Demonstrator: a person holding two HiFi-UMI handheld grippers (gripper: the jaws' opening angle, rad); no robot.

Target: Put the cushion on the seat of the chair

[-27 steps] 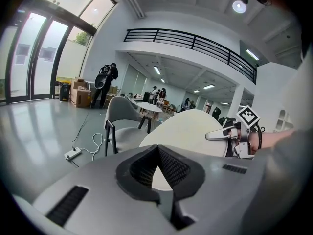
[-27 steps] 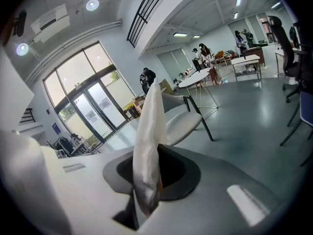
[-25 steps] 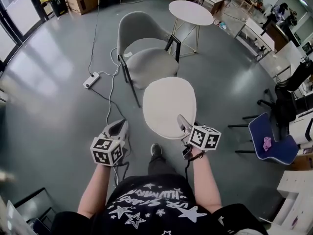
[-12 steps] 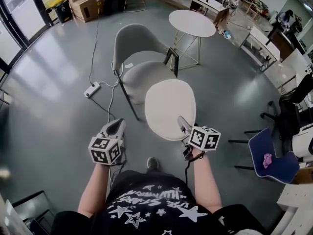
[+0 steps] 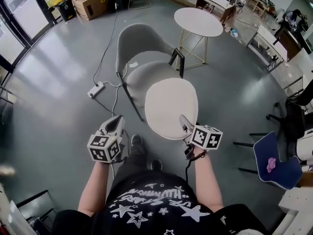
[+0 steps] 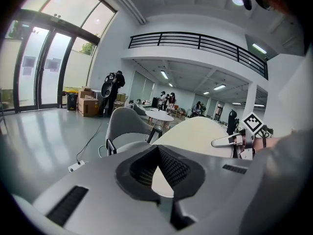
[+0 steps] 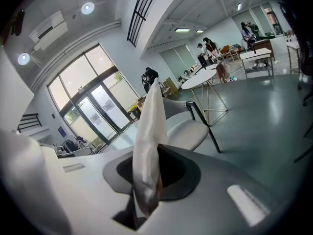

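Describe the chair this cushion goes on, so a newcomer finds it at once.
Start at the round white table on thin legs near the top of the head view. Just left of it stands the grey chair, directly beyond the held cushion. Unlike the blue chair at the right edge, it has a curved grey shell back and black legs.

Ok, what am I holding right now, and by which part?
The right gripper is shut on the cushion, pinching the edge nearest the person. The left gripper holds nothing, its jaw tips together.
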